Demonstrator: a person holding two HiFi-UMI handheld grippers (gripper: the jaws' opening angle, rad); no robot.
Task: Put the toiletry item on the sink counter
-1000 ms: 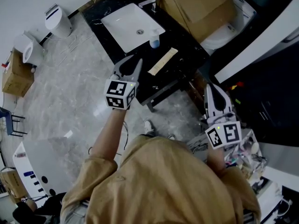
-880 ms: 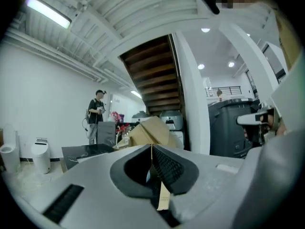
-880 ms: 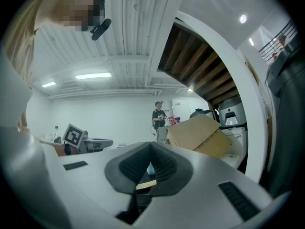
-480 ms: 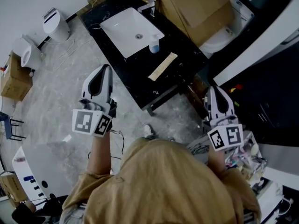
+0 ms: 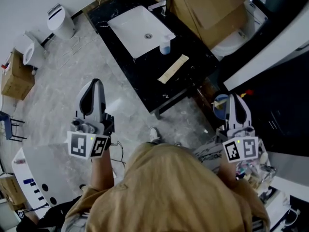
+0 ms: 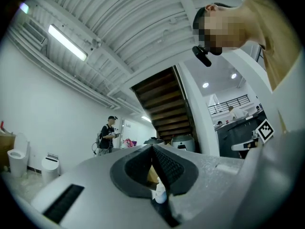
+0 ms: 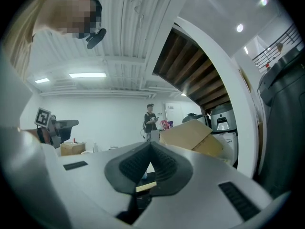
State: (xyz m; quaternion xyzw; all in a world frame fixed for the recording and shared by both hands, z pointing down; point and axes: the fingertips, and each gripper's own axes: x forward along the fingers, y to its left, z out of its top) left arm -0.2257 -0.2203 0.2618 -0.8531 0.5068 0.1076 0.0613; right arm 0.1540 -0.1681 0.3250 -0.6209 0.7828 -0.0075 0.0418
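The toiletry item, a small bottle [image 5: 165,47] with a pale blue lower half, stands upright on the black sink counter [image 5: 149,76], by the near right corner of the white basin [image 5: 138,29]. My left gripper [image 5: 96,82] is shut and empty. It hangs over the marble floor, well left of the counter. In the left gripper view its jaws [image 6: 153,148] meet, and the bottle [image 6: 160,193] shows far off below them. My right gripper [image 5: 235,97] is shut with nothing in it, to the right of the counter's near end.
A tan strip [image 5: 174,69] lies on the counter near the bottle. A large cardboard box [image 5: 207,8] leans at the counter's far right. Two toilets [image 5: 60,21] stand on the floor at the left. Clutter [image 5: 251,163] sits under my right hand.
My left gripper has drawn back from the counter's edge, leftward and toward me, and its jaws have closed with nothing in them. The bottle stays on the counter. The right gripper has hardly moved.
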